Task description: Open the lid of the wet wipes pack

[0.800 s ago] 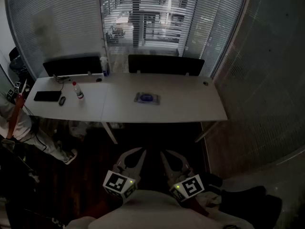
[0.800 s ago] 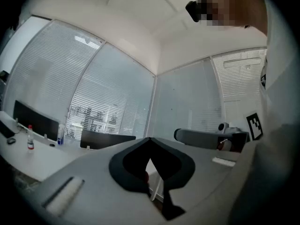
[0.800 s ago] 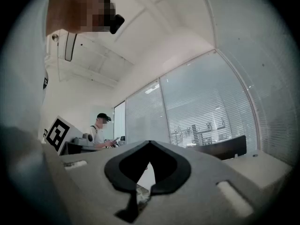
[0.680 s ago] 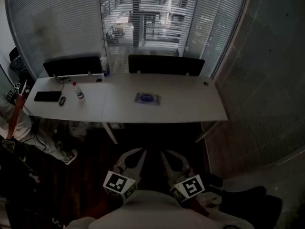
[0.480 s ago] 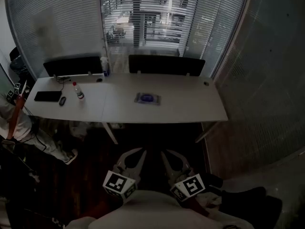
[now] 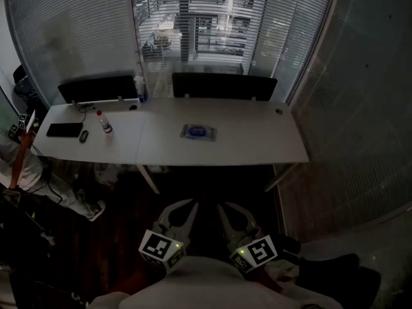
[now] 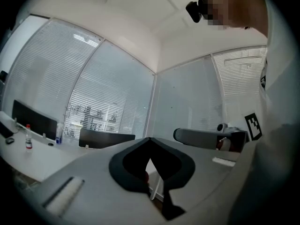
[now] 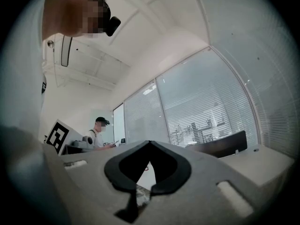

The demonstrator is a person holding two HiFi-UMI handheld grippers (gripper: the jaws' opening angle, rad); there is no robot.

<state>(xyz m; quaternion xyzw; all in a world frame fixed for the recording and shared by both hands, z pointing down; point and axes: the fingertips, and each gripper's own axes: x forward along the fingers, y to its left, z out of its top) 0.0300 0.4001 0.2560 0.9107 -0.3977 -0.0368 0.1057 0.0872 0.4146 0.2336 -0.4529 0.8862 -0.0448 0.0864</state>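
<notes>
Though the head view has tipped a little since earlier, change: nothing else has moved.
Wet wipes pack [image 6: 197, 132]: flat near the middle of the white table [image 6: 257, 140].
Left gripper [image 6: 179, 217]: low by the person's body, well apart from the pack; jaws together, nothing between them.
Right gripper [image 6: 234, 219]: just beside the left one; jaws together, empty.
Table's left end: bottle [image 6: 105, 123], keyboard [image 6: 64, 129].

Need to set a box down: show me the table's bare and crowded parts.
Bare: the table right of the wet wipes pack, up to a small dark item near the far corner; also between pack and bottle. Crowded: left end, with bottle, mouse and keyboard.
</notes>
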